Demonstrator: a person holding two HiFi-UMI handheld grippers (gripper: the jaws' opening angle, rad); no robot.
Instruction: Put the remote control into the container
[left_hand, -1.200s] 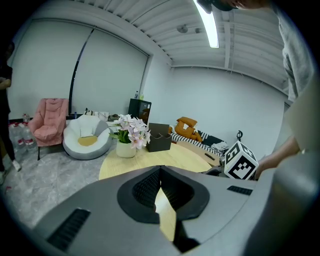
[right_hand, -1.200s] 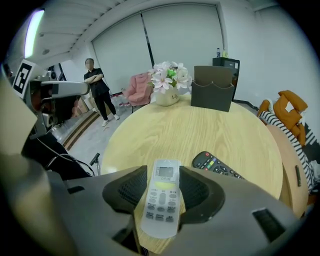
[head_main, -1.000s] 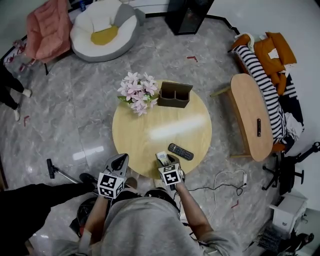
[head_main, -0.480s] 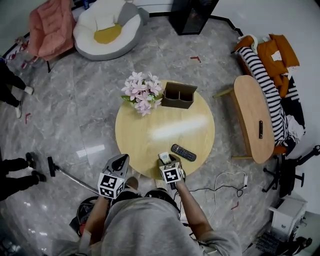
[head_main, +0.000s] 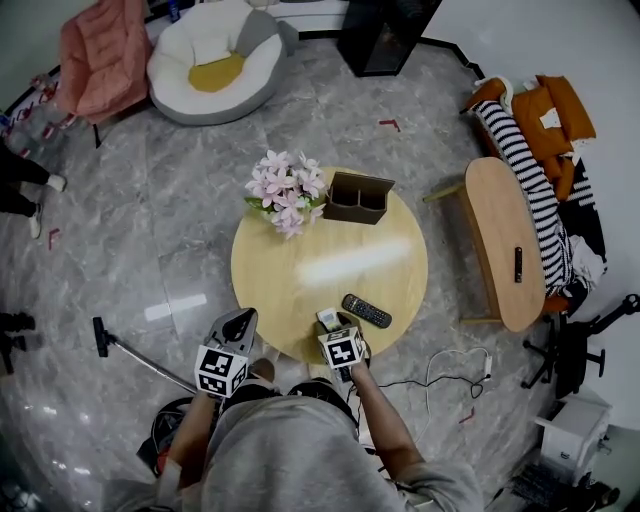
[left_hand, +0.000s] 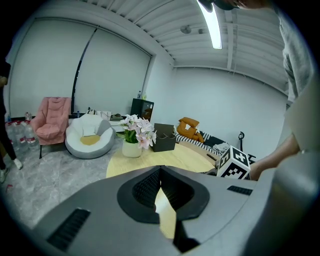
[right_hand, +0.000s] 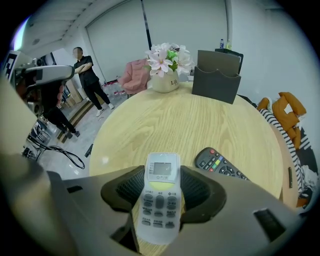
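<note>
Carry step: right tongs (right_hand: 160, 189) grip the remote (right_hand: 159, 210), well short of the container (head_main: 352, 211); left tongs (left_hand: 160, 175) pressed together, empty. Next, lower it into that container, seemingly empty.

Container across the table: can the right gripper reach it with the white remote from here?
Probably yes. The right gripper is shut on the white remote, bare tabletop runs ahead to the container, and the black remote lies off right.
</note>
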